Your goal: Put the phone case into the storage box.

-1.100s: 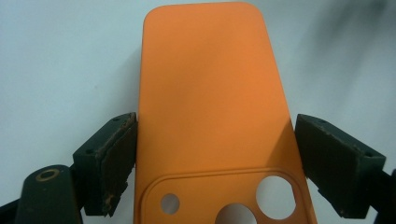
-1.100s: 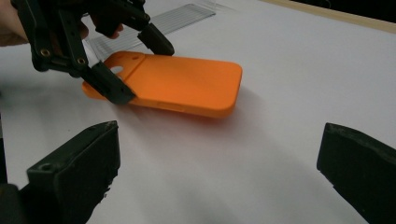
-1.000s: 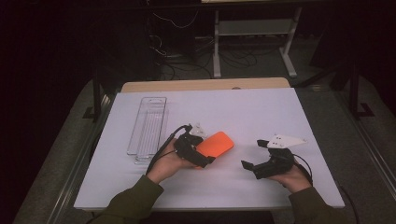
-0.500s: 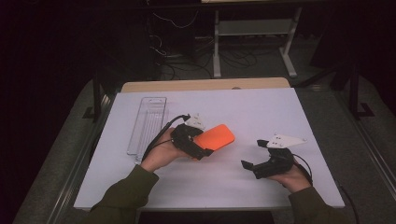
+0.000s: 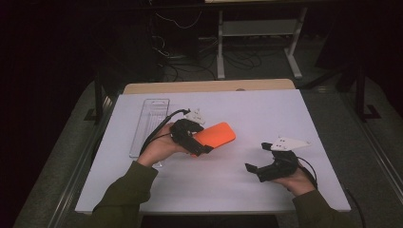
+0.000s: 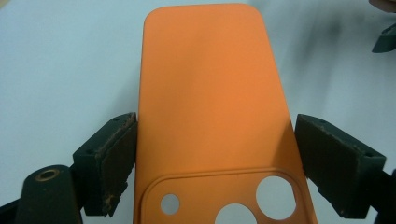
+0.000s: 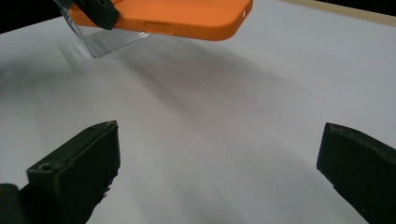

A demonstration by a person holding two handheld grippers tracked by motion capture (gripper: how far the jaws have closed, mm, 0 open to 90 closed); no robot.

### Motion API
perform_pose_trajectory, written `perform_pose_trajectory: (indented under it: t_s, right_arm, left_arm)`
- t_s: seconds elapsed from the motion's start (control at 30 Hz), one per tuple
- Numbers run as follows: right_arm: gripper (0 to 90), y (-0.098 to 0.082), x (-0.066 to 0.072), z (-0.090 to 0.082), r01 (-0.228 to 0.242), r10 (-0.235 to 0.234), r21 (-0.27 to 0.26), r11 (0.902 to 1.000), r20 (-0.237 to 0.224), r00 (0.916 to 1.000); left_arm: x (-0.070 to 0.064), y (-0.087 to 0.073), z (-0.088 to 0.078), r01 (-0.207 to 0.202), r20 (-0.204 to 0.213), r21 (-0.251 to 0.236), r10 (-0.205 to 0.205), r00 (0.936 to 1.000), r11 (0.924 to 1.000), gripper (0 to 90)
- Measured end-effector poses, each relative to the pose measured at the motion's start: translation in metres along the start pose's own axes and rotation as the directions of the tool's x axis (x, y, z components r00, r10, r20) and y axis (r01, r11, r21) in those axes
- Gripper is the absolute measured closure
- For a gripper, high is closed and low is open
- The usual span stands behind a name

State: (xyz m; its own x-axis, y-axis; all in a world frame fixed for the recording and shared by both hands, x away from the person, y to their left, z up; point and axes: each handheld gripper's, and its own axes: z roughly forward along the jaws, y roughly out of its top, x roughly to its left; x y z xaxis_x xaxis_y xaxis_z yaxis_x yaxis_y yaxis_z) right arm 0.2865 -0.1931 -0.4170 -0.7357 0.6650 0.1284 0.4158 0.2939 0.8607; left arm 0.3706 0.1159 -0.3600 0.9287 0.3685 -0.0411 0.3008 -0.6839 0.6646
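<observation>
Between the jaws of the left gripper (image 5: 202, 140), gripped an orange phone case (image 5: 217, 134) across its width at the camera end, jaws spread wide yet pressed on both long edges. Held it clear of the white table (image 5: 266, 109), jutting toward 2 o'clock from the hand. At 4 o'clock of the case, held the right gripper (image 5: 259, 156) low over the table, gaping and empty. Farther out, at 9 o'clock of the case: clear plastic tray (image 5: 149, 123), flat on the table, untouched. Likely trouble: gripped at one end only, so could have sagged or swung on the pads; looked pliable, so could have bowed under a harder squeeze and popped free; might have clipped the tray if swung that way. Looked smooth, matt, round-cornered, with a raised rim round three camera holes (image 6: 275, 196) and a button bump on one side
</observation>
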Motion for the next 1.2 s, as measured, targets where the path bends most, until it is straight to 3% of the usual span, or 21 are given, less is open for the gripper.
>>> perform_pose_trajectory:
  t_s: [0.27,0.67,1.17,1.2]
  right_arm:
    - [0.0,0.000,0.001,0.002,-0.007,0.007,-0.002,1.0000,0.022,0.9997]
    - [0.0,0.004,0.003,0.009,-0.017,0.017,-0.002,0.9999,0.048,0.9987]
    - [0.0,0.013,0.008,0.024,0.027,-0.029,0.034,0.9991,0.055,0.9981]
    - [0.0,0.015,0.008,0.026,0.024,-0.026,0.033,0.9992,0.058,0.9980]
  left_arm:
    - [0.005,-0.004,-0.006,0.036,0.006,-0.014,-0.036,0.9993,0.9992,15.2]
    - [0.007,-0.004,-0.008,0.021,0.015,0.006,-0.021,0.9997,0.9998,15.3]
    - [0.004,-0.003,-0.008,0.049,0.011,-0.004,-0.049,0.9987,0.9988,15.3]
    - [0.006,-0.003,-0.010,0.033,0.009,0.008,-0.033,0.9994,0.9994,15.2]
